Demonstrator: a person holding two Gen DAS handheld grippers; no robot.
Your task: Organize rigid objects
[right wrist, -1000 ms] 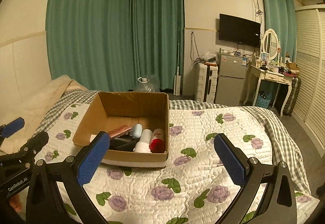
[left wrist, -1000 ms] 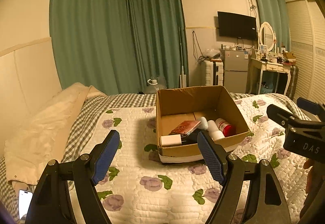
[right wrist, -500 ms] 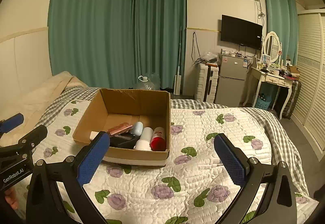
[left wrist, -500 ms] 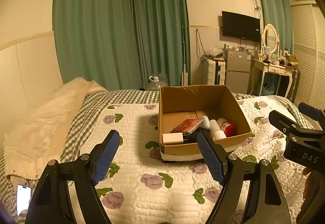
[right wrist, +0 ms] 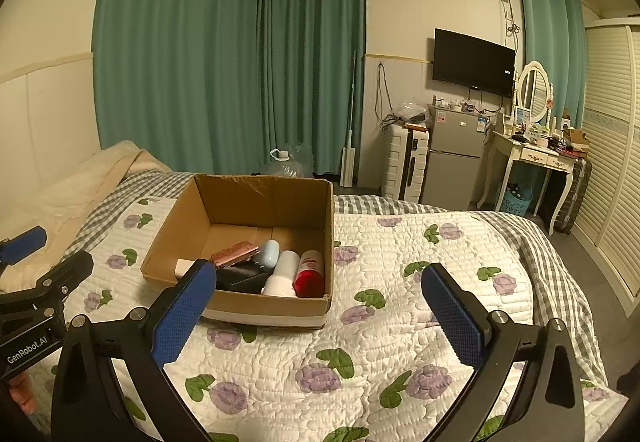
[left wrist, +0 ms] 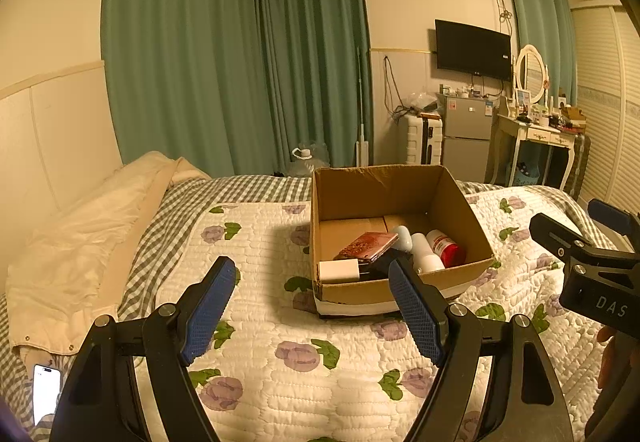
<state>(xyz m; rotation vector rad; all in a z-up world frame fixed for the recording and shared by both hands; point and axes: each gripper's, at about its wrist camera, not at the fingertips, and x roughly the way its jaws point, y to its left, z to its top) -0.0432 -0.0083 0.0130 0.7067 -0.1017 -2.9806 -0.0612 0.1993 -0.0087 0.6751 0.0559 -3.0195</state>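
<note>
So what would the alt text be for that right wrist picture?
An open cardboard box sits on a floral quilted bed, holding a red-capped bottle, white bottles and a pinkish case. The right gripper, open and empty, frames it from the foreground; green curtains hang behind.

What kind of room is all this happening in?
Most likely a home bedroom: a bed under a white quilt printed with purple flowers, a white dressing table with an oval mirror, and long green curtains. An open brown cardboard box sits on the bed.
</note>
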